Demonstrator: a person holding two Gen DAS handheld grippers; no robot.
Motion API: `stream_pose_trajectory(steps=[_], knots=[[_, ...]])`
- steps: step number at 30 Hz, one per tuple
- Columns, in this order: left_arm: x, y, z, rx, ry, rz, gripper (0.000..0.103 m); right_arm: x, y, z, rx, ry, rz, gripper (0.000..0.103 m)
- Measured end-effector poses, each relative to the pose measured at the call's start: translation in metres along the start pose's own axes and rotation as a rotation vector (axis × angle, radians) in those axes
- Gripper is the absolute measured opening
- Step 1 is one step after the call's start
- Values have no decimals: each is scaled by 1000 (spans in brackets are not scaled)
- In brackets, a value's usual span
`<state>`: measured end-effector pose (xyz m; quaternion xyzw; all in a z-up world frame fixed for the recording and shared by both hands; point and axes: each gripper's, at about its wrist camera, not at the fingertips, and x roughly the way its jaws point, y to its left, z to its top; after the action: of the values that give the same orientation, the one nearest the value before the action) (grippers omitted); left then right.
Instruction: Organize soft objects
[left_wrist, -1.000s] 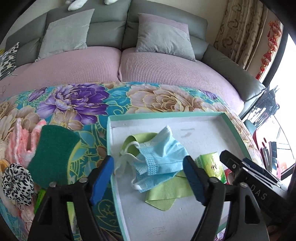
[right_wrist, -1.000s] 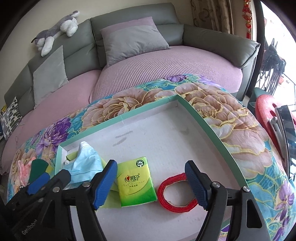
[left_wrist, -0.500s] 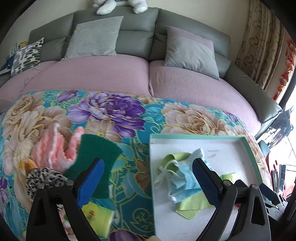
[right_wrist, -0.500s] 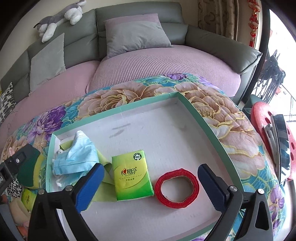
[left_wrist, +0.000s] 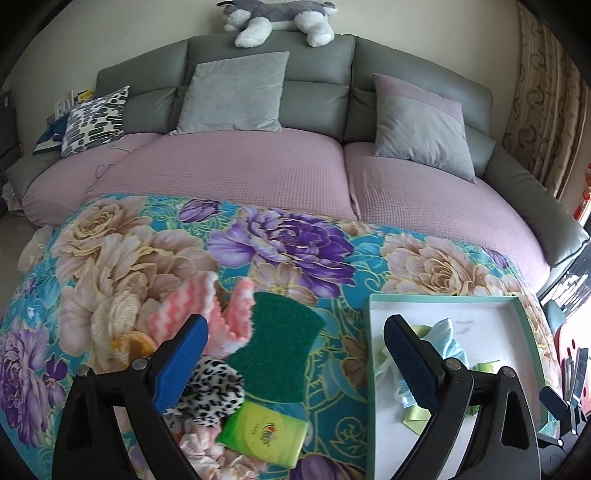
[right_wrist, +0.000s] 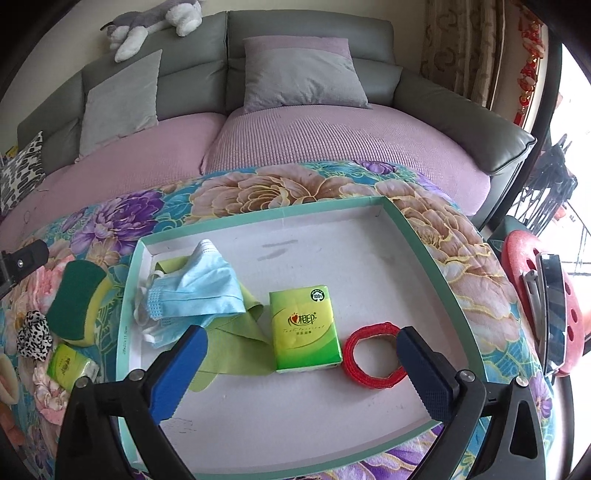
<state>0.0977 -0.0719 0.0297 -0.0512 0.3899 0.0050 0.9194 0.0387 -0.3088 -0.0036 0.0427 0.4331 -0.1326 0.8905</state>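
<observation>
A: What lies in the tray (right_wrist: 413, 236)?
B: A blue mask (right_wrist: 201, 286) at 9 o'clock, tissue pack (right_wrist: 303, 328) centre, red ring (right_wrist: 371, 360) at 4 o'clock.
A: The right tool (right_wrist: 299, 369)?
B: Spread wide, holding nothing.

In the left wrist view, the leopard-print scrunchie (left_wrist: 207, 387) is partly covered by a blue finger pad (left_wrist: 181, 365), and the face mask (left_wrist: 445, 341) and green cloth (left_wrist: 417, 421) in the tray (left_wrist: 369, 369) are largely hidden behind the other pad. The near corner of the tissue pack (left_wrist: 264, 432) on the floral blanket (left_wrist: 122, 258) is lost in blur. In the right wrist view, the red ring (right_wrist: 373, 354) is overlapped at its right side by a finger pad (right_wrist: 424, 373), and the tray's near rim (right_wrist: 280, 472) is cut off behind the gripper frame. A pink item (right_wrist: 7, 380) at the left edge cannot be identified.
</observation>
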Motion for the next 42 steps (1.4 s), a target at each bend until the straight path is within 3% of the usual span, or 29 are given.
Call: stream_pose_trajectory(steps=[10, 17, 33, 42], knots=[[-39, 32, -1, -50, -54, 43, 96, -24, 30, -12, -49, -1, 24, 103], [-58, 57, -4, -49, -62, 130, 96, -42, 64, -21, -120, -9, 68, 103], [-67, 112, -25, -151, 40, 176, 96, -50, 112, -38, -220, 21, 125, 103], [-56, 154, -43, -245, 139, 207, 96, -38, 145, -47, -239, 72, 225, 103]])
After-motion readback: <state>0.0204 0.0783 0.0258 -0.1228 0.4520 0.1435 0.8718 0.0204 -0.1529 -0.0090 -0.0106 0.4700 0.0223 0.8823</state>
